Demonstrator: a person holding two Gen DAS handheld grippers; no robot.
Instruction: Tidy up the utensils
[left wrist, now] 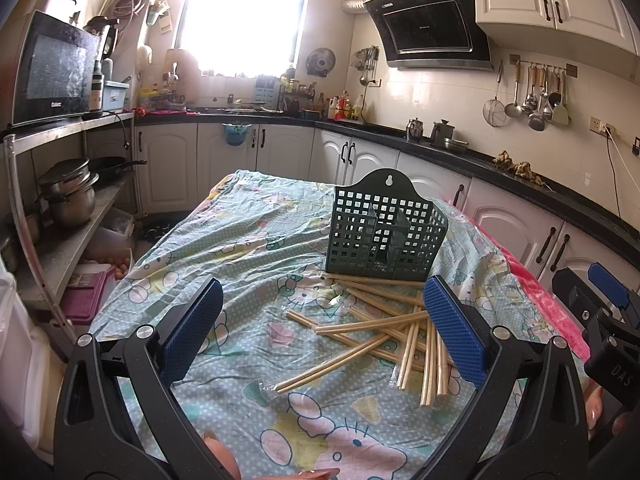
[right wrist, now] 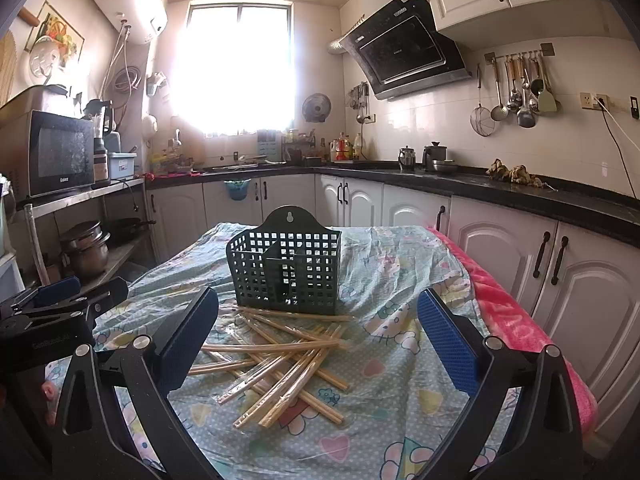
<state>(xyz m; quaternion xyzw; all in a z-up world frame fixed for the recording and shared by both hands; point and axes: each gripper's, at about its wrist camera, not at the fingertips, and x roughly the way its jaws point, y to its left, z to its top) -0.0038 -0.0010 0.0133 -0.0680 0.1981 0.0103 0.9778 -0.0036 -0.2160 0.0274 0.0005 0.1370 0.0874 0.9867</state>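
Many chopsticks [right wrist: 280, 364] lie crossed in a loose pile on the tabletop [right wrist: 400, 380], just in front of the green basket [right wrist: 286, 260], the nearest ones touching its base. Some are inside thin clear sleeves. I judge them light, stiff and slippery, so I would take a pair near its middle. My left tongs [left wrist: 324, 332] and right tongs [right wrist: 318, 340] are both released, holding nothing, above the pile.

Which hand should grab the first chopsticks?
Probably right. The chopsticks lie centred between the open right gripper fingers, in front of the green basket. For the open left gripper, they sit off to its right side.
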